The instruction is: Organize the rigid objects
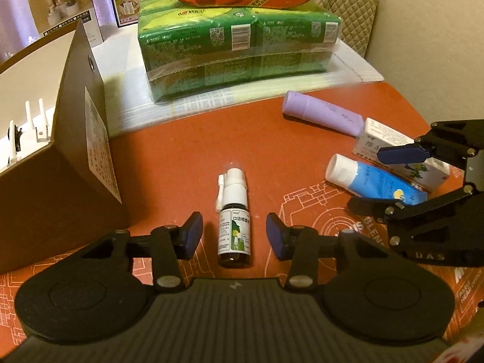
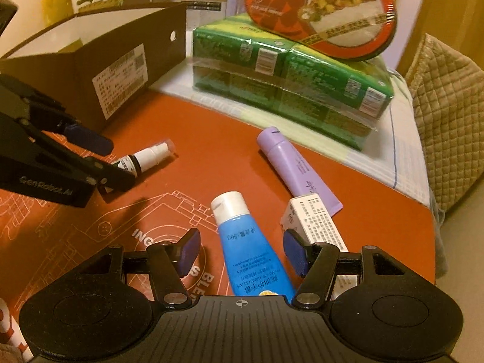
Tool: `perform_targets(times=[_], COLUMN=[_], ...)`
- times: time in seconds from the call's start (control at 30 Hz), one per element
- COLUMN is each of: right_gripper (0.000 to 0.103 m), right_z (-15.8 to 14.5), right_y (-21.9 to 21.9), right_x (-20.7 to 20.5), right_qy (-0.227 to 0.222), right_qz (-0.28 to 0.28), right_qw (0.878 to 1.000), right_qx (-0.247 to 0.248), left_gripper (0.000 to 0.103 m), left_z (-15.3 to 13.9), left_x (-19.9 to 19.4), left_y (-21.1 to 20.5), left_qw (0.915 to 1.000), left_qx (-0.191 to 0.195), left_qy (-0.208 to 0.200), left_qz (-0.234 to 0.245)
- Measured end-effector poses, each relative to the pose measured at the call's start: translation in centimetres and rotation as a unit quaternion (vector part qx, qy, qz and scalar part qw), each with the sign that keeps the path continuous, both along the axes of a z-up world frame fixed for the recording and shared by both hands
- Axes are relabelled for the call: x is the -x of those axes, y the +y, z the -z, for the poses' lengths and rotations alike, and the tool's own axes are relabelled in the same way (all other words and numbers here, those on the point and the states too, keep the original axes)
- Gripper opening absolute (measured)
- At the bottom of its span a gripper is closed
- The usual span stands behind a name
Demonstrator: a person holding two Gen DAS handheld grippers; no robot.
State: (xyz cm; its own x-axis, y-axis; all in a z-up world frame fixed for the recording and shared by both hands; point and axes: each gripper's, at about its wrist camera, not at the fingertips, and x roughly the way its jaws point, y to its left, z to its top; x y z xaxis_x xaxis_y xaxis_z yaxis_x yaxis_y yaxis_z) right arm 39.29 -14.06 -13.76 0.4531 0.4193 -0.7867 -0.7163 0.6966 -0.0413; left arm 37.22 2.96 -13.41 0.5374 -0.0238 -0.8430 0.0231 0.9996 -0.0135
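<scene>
Rust-red mat carried every loose item, and the coming move turned on how the small spray bottle lay to the left gripper: it sat flat between the blue pads, long axis running 12 to 6 o'clock in the left wrist view, nozzle at 12, dark base at 6 toward the gripper body. The jaws stood fairly narrow, a gap showing on each side, so nothing was held yet. The right gripper stood half open astride the blue tube, white cap toward 11 o'clock, pads clear of it; the white carton lay just beside its right pad, which I judged a tight spot for closing. The purple tube lay at 1 o'clock, its flat end touching the carton. The open brown box stood at 9 to 10 o'clock of the left gripper, near, likely the place to put things. Bare mat lay between bottle and tubes; the green tissue pack closed off 12 o'clock
</scene>
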Motion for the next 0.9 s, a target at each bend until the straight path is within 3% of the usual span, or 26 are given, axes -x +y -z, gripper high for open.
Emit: perform_targets(times=[0.13, 0.33, 0.9], right_gripper=[0.054, 0.038, 0.034], right_z=[0.2, 0.4, -0.5], right_y=[0.1, 0.5, 3.7], right_x=[-0.3, -0.5, 2.7], right_qy=[0.007, 0.010, 0.092], right_qz=[0.000, 0.003, -0.031], right_qw=[1.000, 1.000, 0.995], right_qx=[-0.002, 0.004, -0.030], left_gripper=[0.034, 0.020, 0.019], left_z=[0.4, 0.9, 0.6], left_x=[-0.5, -0.1, 5.6], left_y=[0.3, 0.8, 4.3], left_qw=[1.0000, 0.9999, 0.9978], left_qx=[0.000, 0.009, 0.017], left_qy=[0.004, 0.013, 0.028], left_qz=[-0.002, -0.004, -0.058])
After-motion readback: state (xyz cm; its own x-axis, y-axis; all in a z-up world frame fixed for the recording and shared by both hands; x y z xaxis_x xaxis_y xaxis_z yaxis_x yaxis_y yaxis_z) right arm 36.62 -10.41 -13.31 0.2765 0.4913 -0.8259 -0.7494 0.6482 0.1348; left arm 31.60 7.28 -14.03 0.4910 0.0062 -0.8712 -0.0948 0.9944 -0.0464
